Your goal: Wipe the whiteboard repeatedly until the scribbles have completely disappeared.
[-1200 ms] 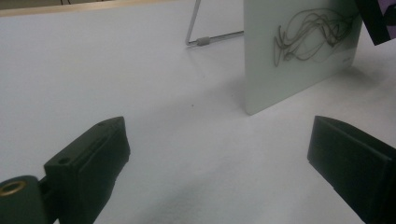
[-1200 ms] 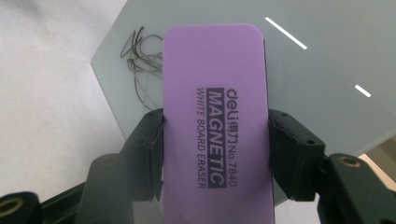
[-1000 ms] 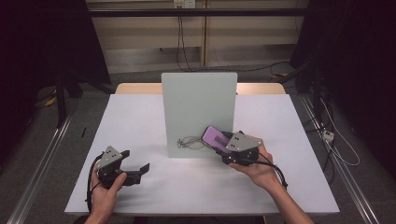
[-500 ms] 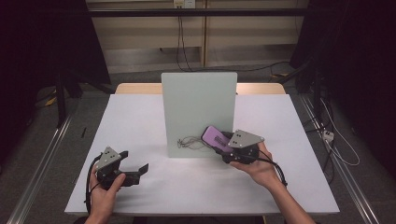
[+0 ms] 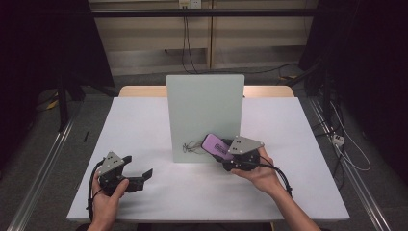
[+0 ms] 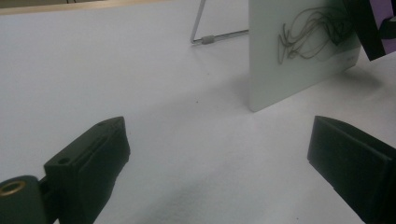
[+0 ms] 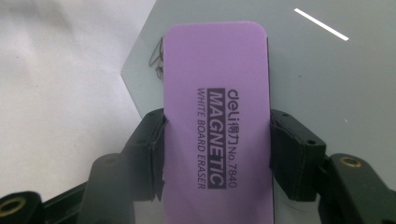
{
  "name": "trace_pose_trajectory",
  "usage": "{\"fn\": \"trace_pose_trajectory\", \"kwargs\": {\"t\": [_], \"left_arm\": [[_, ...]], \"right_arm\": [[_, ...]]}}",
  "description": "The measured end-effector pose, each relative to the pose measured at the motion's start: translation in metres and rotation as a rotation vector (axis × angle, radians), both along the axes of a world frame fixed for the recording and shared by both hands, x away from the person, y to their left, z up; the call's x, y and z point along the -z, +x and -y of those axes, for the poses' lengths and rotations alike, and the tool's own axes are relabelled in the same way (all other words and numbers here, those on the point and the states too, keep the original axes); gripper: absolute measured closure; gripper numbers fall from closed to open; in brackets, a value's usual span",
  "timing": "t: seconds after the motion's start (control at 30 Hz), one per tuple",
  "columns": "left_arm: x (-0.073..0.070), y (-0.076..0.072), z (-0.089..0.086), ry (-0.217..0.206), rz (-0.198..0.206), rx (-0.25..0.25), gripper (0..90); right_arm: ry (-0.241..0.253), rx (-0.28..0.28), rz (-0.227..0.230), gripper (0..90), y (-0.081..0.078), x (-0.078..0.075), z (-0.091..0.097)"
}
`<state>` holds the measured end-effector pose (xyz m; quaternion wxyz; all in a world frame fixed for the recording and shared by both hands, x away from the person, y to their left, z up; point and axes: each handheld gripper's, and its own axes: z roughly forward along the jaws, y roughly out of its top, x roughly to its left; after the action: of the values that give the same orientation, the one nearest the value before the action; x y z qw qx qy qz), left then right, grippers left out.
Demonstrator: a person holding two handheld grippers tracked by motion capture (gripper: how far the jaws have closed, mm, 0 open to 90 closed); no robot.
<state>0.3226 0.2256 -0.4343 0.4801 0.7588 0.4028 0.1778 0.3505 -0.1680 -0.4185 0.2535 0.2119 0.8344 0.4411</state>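
Right gripper (image 5: 222, 152) clamps a purple whiteboard eraser (image 5: 216, 146) against the lower right of the upright whiteboard (image 5: 204, 113).
Its jaws press the eraser's two long sides, just right of a dark scribble (image 5: 191, 146) near the board's bottom edge. Left gripper (image 5: 138, 176) rests low at the near left of the white table (image 5: 298, 144), jaws spread wide with nothing between them, well apart from the board.
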Motion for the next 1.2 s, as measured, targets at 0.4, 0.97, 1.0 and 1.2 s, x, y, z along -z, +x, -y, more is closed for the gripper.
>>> {"fn": "trace_pose_trajectory", "kwargs": {"t": [0.4, 0.97, 1.0, 1.2], "left_arm": [[0.000, 0.000, -0.001, -0.004, 0.001, 0.004, 5.3], [-0.001, -0.001, 0.000, 0.001, 0.003, 0.005, 5.2], [-0.001, -0.001, 0.000, 0.002, 0.002, 0.007, 5.2], [0.000, 0.000, 0.001, 0.004, 0.000, 0.011, 5.2]], "right_arm": [[0.028, 0.039, 0.018, 41.6, 0.001, -0.012, 0.013], [0.037, 0.088, 0.049, 41.6, -0.002, -0.015, 0.031], [0.035, 0.083, 0.045, 41.7, -0.003, -0.013, 0.029], [0.011, 0.048, 0.024, 41.6, -0.003, -0.002, 0.016]]}}
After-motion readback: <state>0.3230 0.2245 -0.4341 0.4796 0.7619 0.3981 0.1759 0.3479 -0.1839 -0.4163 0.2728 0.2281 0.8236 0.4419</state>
